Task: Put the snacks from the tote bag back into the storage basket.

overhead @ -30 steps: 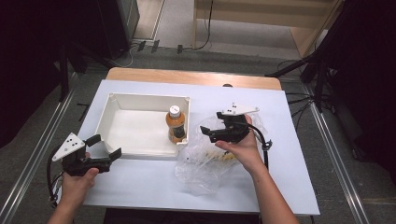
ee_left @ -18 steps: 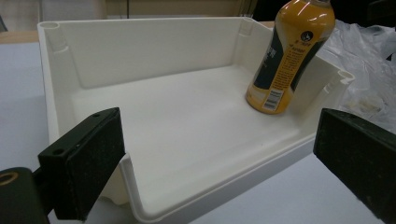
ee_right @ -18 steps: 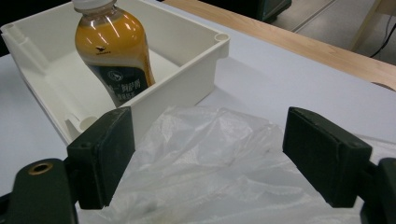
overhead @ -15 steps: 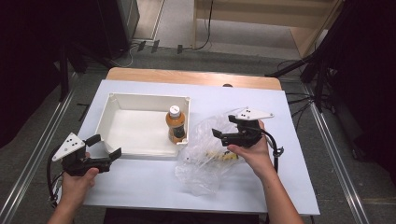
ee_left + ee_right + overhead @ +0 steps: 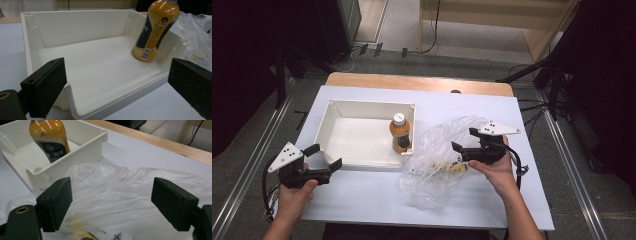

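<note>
Though crumpled, clear plastic bag [image 5: 439, 160]

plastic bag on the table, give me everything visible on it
The plastic bag is thin, clear and heavily crumpled, lying flat on the white table just right of the white tray, its edge up against the tray's near right corner. Something yellowish with small dark bits shows through it near the middle. The right tool, jaws wide open, is over the bag without gripping it. The bag looks mostly empty and slack.
</note>
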